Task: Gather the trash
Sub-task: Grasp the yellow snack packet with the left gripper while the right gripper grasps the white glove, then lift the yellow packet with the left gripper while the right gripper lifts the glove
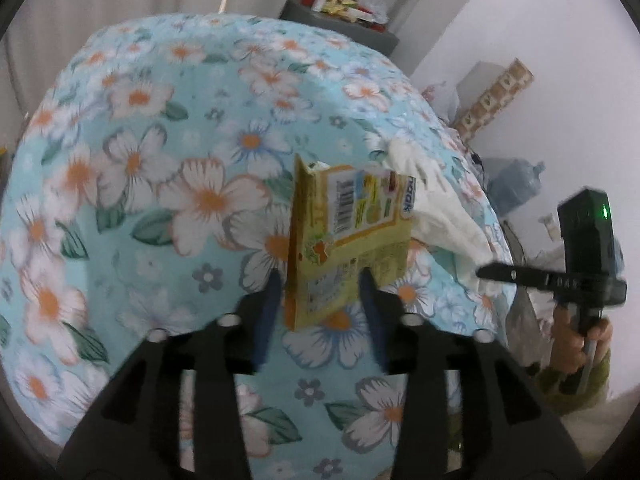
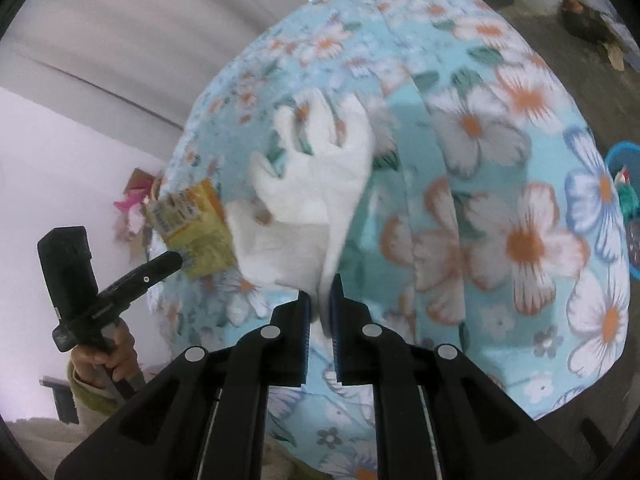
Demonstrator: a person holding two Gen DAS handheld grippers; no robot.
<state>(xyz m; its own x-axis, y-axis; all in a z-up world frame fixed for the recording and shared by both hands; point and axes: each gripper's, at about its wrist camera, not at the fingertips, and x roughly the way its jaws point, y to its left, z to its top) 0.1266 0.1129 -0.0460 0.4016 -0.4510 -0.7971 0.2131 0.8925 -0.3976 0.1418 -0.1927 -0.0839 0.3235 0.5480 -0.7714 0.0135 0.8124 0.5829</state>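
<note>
My left gripper (image 1: 320, 284) is shut on a flattened yellow juice carton (image 1: 348, 236) and holds it upright above the floral blue bedsheet (image 1: 160, 184). The carton also shows in the right wrist view (image 2: 192, 228), held at the left by the left gripper (image 2: 176, 258). My right gripper (image 2: 320, 300) is shut on a white crumpled tissue (image 2: 312, 188) that drapes over the bed. The tissue also shows in the left wrist view (image 1: 436, 208), with the right gripper (image 1: 484, 271) at its lower right edge.
A grey side table (image 1: 340, 20) with a red lighter, packets and clutter stands behind the bed. A blue water jug (image 1: 516, 188) and a cardboard roll (image 1: 496, 96) stand by the right wall. A blue basket (image 2: 624, 200) sits on the floor at the right.
</note>
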